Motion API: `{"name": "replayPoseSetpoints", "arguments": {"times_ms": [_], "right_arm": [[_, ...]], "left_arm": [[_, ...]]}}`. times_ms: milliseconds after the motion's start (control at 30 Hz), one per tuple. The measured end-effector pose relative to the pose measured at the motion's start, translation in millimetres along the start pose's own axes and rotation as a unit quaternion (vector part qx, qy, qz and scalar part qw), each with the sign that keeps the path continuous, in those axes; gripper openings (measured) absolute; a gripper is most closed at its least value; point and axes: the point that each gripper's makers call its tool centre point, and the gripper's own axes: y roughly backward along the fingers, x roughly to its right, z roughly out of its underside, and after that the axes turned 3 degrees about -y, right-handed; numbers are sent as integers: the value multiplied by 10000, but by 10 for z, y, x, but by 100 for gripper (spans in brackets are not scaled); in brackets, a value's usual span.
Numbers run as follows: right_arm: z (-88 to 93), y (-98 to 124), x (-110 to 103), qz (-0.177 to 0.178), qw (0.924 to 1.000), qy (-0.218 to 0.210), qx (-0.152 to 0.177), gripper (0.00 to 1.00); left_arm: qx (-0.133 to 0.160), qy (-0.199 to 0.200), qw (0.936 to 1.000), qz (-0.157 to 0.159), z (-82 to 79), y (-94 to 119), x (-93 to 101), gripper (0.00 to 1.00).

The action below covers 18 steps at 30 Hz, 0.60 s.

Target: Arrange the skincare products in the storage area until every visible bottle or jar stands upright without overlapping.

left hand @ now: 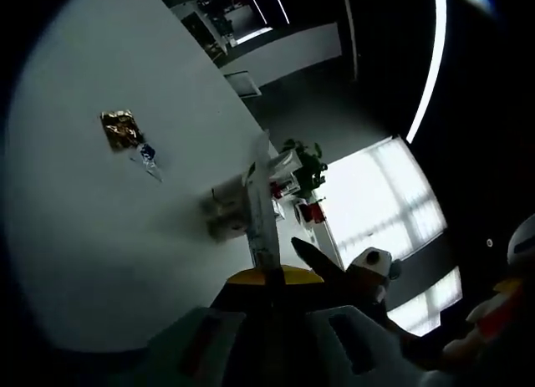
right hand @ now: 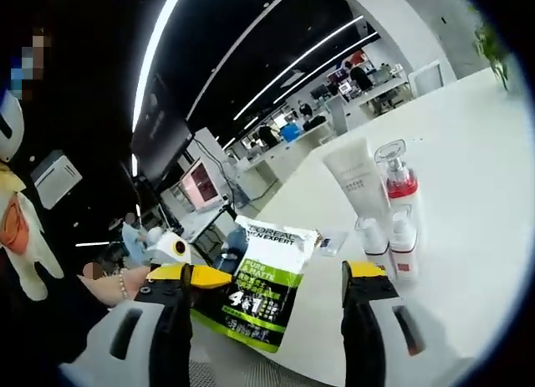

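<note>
Gripping pouch (right hand: 263, 282) (left claw (left hand: 269, 274)).

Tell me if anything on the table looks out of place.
Yes. A crumpled gold wrapper and a small clear wrapper lie loose on the white table, apart from the bottles. The green-and-white box leans tilted at the table edge.

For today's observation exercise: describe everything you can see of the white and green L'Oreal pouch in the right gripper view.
The pouch is a flat, glossy packet, white at its crimped top with dark "Men Expert" lettering, lime green and black below with a large "4" printed. It stands tilted on the white table, near its front edge, between the open jaws of the right gripper, which do not visibly touch it. The white tube and pump bottles stand apart to its right.
</note>
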Motion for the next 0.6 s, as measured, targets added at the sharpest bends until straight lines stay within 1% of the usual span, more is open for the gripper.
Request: {"name": "replayPoseSetpoints", "arguments": {"times_ms": [267,433,533,600], "right_arm": [[-27,81,109,284,9996,35,61,89],[-25,139,173,422,9991,19,81,94],[-13,168,201,476,9988,10,89,95],[0,177,202,518,9986,0,89,97]], "left_arm": [[-136,34,9998,-120,87,-102,-85,0],[-226,47,9995,-219,140,-189,-161,0],[-293,85,9991,-294,170,-241,-241,0],[-346,81,9988,-336,213,-281,-266,0]]}}
